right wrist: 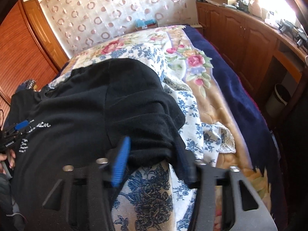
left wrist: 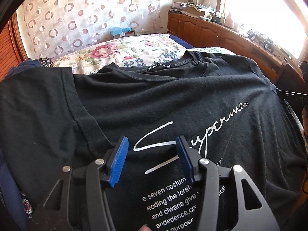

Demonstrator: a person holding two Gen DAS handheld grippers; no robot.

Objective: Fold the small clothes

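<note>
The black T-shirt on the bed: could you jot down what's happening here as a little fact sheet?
garment: black T-shirt, printed side up, white "Superman" script
surface: bed with floral blanket
left tongs: open, above the shirt's chest print, gripping nothing
right tongs: open, at the shirt's right sleeve edge; cloth lies between the fingers, not pinched
fold progress: shirt looks mostly spread flat, right sleeve rumpled
nearby: wooden cabinets beside the bed

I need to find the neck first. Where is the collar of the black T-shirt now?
In the left wrist view the collar lies at the far edge of the black T-shirt, upper centre, against the floral bedspread, beyond the open left gripper.
</note>
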